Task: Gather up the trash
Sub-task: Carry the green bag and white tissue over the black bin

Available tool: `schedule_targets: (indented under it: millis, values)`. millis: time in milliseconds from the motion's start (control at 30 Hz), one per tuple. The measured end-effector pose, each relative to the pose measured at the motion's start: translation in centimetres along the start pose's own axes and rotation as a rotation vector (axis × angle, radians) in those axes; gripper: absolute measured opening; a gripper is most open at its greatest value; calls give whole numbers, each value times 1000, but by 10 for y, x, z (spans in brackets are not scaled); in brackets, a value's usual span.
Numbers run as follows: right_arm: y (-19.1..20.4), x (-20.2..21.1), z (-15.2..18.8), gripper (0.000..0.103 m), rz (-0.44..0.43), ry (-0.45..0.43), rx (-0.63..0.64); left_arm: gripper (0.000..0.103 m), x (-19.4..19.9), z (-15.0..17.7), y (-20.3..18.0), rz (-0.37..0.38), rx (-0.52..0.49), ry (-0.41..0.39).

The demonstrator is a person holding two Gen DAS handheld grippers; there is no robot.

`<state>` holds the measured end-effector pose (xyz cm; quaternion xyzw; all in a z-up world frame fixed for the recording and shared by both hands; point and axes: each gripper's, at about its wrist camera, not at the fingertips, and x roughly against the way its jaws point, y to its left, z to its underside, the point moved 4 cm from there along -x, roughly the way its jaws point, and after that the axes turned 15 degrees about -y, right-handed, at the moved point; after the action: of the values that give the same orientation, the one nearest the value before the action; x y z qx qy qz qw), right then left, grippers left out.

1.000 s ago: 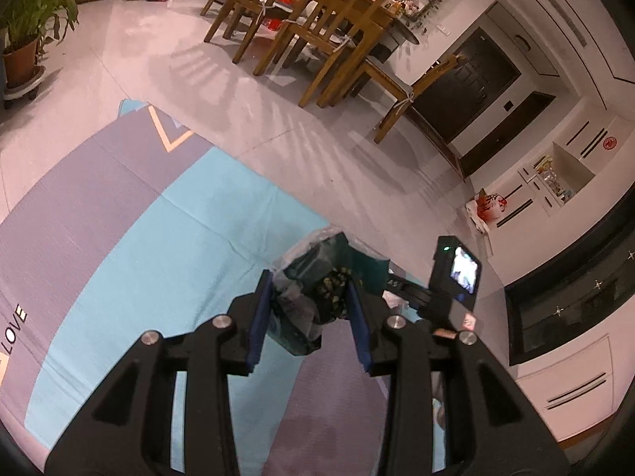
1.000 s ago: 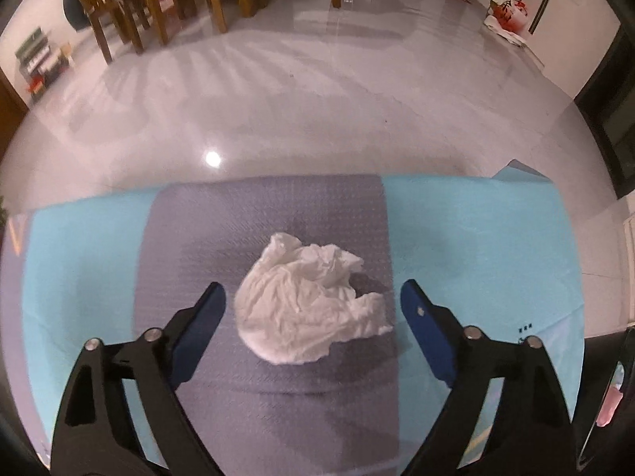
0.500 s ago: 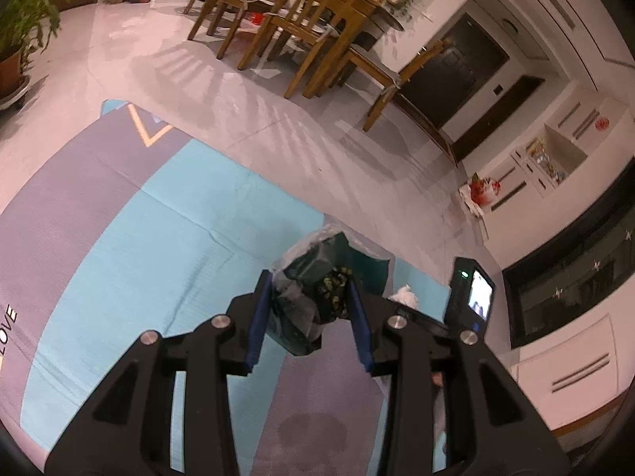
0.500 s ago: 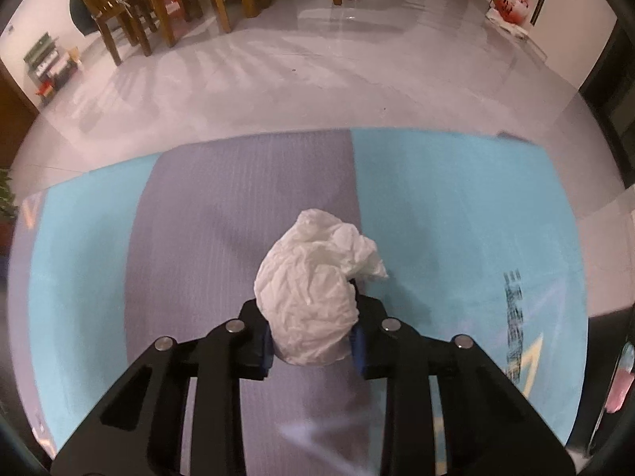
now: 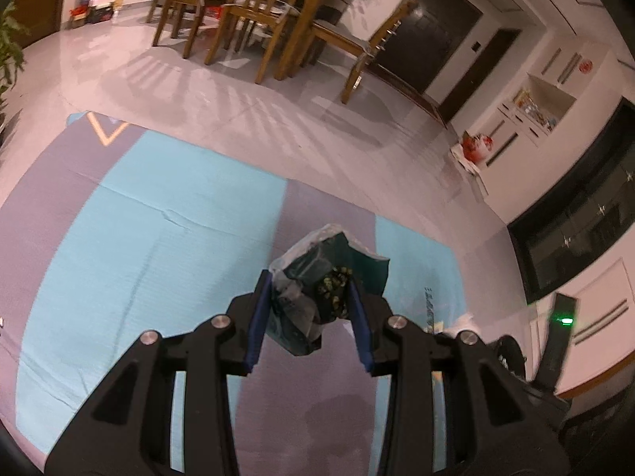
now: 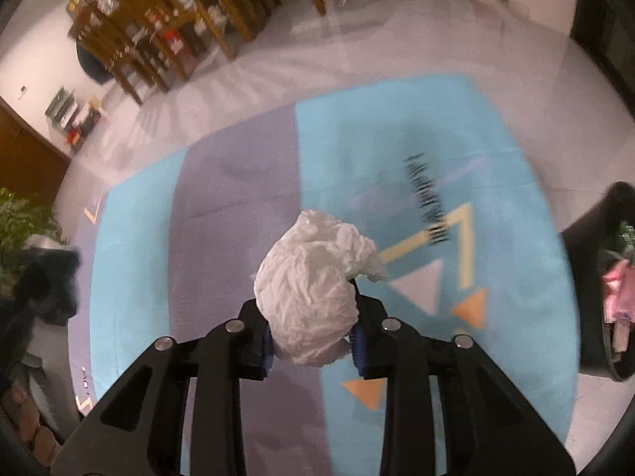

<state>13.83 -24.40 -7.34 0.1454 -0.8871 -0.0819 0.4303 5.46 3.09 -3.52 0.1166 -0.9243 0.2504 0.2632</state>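
Your left gripper (image 5: 309, 321): the jaws are pinched on a crumpled dark green wrapper (image 5: 317, 297), whose clear plastic folds bulge out between and ahead of the blue pads (image 5: 257, 325). The wrapper hangs clear of the floor mat (image 5: 131, 238) below it.

Your right gripper (image 6: 311, 337): the jaws are pressed onto a wad of white tissue paper (image 6: 313, 289), which swells above and beyond the fingertips and hides most of the blue pads (image 6: 359, 347). The wad is held above the mat (image 6: 238, 198), at the seam between a grey-violet stripe and a turquoise panel.

Beyond the left jaws the mat shows turquoise and grey-violet bands, then pale glossy floor tiles (image 5: 246, 107). Farther out stand wooden dining chairs (image 5: 254, 20) around a table, and to the right of the jaws a dark door (image 5: 428, 35) and white cabinets (image 5: 532, 119).

To the right of the right jaws, printed black lettering (image 6: 430, 206) and yellow, white and orange shapes mark the turquoise panel. At the far right edge sits a dark container (image 6: 599, 289) holding something pink, possibly a bin; motion blur makes this uncertain. A potted plant (image 6: 24, 218) lies far left.
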Motion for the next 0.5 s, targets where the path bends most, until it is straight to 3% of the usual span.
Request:
schedule_targets:
  millis: [200, 367, 500]
  values:
    - [-12, 32, -8, 31, 32, -148, 2, 38, -5, 20, -33, 29, -108, 20]
    - [-12, 26, -9, 31, 24, -145, 8, 38, -14, 35, -42, 52, -111, 68]
    - [-15, 25, -9, 31, 23, -129, 3, 38, -14, 37, -47, 34, -143, 54]
